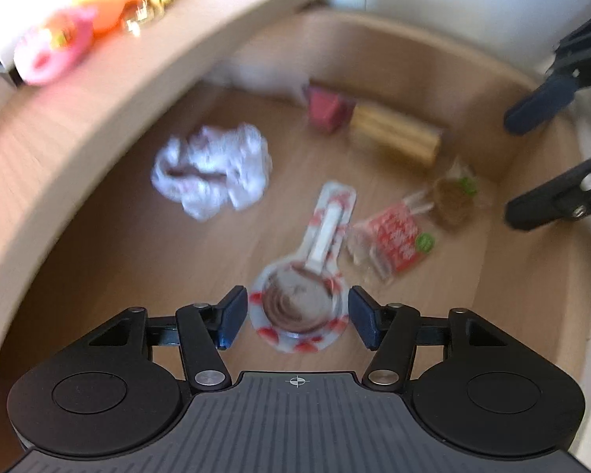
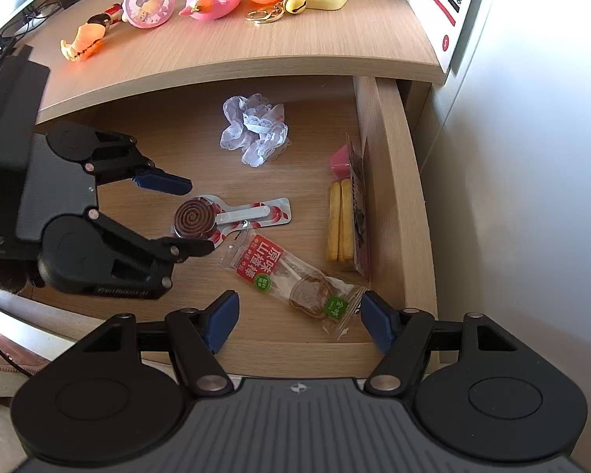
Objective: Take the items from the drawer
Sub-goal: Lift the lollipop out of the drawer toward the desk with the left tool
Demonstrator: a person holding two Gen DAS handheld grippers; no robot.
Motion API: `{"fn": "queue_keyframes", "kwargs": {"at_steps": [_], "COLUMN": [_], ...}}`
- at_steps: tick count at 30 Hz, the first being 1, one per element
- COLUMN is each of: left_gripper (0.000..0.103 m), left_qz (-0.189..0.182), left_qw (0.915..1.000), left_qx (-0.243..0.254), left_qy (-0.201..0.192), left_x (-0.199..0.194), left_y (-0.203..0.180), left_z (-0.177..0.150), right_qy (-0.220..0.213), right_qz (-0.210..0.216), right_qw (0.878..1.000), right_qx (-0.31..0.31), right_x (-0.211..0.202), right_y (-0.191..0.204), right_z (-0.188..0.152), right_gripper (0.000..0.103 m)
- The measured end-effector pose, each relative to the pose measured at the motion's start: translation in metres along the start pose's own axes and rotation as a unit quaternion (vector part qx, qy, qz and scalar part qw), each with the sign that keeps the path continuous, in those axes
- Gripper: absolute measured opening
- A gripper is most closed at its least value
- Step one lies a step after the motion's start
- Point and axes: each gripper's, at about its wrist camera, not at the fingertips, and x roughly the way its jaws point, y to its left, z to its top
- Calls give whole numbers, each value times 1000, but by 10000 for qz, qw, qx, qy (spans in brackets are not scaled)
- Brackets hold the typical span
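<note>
Your left gripper [image 1: 295,317] is spread wide, holding nothing, and it sits low in the drawer [image 2: 394,197] with one blue finger on each side of the round head of the wrapped lollipop [image 2: 216,218]. That looks like a good spot for a squeeze, because the round part is the fattest bit and it lies right in the gap. The lollipop lies flat on the drawer floor, near the middle, with its stick end pointing away from that gripper toward the right wall. I think the fingers need to go all the way down to the wood first, since the wrapper is thin and flat. Your right gripper [image 2: 297,319] is spread wide too and grips nothing; it waits by the front edge of the drawer, over the clear snack bag [image 2: 291,276] with the red label. That bag lies just beside the lollipop stick, maybe touching it, so a sloppy pull could drag it along. Farther back sits a crumpled white lace cloth [image 2: 254,134], well apart from both tools. Along the right wall are some yellow sticks [image 2: 339,220] and a small pink cup [image 2: 341,165]. Up on the desk top [image 2: 216,55] are bright toys, which may be where taken things go.
</note>
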Motion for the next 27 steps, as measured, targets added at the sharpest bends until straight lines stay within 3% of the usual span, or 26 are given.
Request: {"fn": "queue_keyframes", "kwargs": {"at_steps": [5, 6, 10, 12, 15, 19, 23, 27], "left_gripper": [63, 59, 50, 50, 50, 50, 50, 50], "left_qz": [-216, -234, -247, -390, -211, 9, 94, 183], "left_qw": [9997, 9995, 9971, 9945, 9905, 9807, 9679, 9577], "left_qx": [-131, -192, -650, -898, -1335, -1957, -2495, -2833], "left_qy": [-59, -53, 317, 367, 246, -5, -300, -475], "left_x": [5, 6, 2, -9, -46, -94, -119, -132], "left_y": [3, 4, 15, 26, 45, 68, 85, 97], "left_z": [7, 9, 15, 10, -4, -26, -42, -54], "right_qy": [-89, -145, -435, -643, -878, -855, -738, -533], "right_qz": [41, 27, -127, -181, -89, 22, -233, -461], "right_qw": [9999, 9999, 9990, 9977, 9960, 9956, 9956, 9971], "right_qx": [68, 80, 32, -83, -116, -373, -524, -274], "right_x": [-3, -5, -10, -9, 5, 36, 67, 92], "right_y": [-1, -1, 3, 9, 21, 42, 59, 63], "right_z": [4, 5, 18, 30, 55, 81, 95, 104], "right_gripper": [69, 69, 69, 69, 69, 69, 69, 69]}}
